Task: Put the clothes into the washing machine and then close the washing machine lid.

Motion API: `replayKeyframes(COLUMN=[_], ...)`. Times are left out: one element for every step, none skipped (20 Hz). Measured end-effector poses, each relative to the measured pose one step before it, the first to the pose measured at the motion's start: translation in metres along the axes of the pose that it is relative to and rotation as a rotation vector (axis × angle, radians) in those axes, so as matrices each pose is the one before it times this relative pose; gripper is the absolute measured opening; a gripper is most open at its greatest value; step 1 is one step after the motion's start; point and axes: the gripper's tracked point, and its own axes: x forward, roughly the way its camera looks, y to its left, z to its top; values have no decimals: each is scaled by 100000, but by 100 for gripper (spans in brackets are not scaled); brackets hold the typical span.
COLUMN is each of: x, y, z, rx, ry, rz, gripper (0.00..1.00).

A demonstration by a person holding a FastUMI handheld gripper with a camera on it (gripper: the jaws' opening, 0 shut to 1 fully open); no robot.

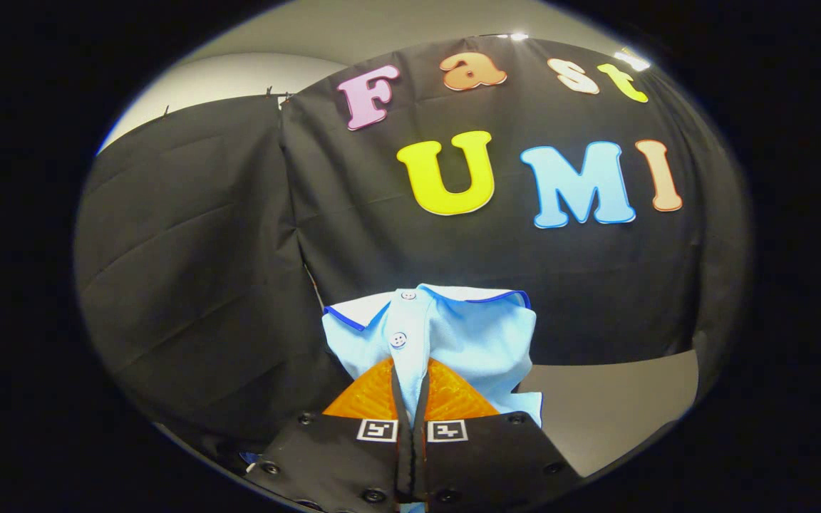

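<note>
black cloth wall hangs behind everything we see, in two panels w/ a seam between them, and a pale wall shows above its top edge. low on the right, past the shirt, we see a bare grey surface running up to the foot of the cloth; can't tell if it's floor or tabletop. that grey patch is the one open stretch in view, and the cloth stands well back from the fingers on both sides.

we can't make out much below the gripper: its own black body covers the bottom of the view. a small bit of blue peeks out at the gripper's lower left edge, too small to id.

light blue shirt, w/ dark blue trim along the collar, sits right at the fingers. its button strip, two white buttons showing, runs straight down into the narrow gap between the orange fingers. both pads press on that strip, so the fingers are nearly together w/ cloth pinched between them. rest of the shirt bunches up just ahead of and above the fingertips, spilling more to the right side, where a fold hangs down beside the right finger. the shirt's lower part is hidden behind the fingers and gripper body, so we can't tell how far it hangs.
</note>
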Motion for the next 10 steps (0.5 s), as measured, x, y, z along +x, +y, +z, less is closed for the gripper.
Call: replayKeyframes(x=[455,560,433,519,579,610,592,514,426,332], y=[1083,1015,1104,981,975,777,994,1177,829,843], z=[-110,-39,-220,-86,-91,-196,-193,-211,-307,-568], rx=[-677,-553,-455,-642,-381,-306,-262,-280,-206,-115], ry=[370,460,263,453,490,482,470,386,362,625], rz=[1725,2048,1779,1734,1678,1619,1690,1669,1556,1503], gripper=[1,1,1,1,1,1,1,2,2,1])
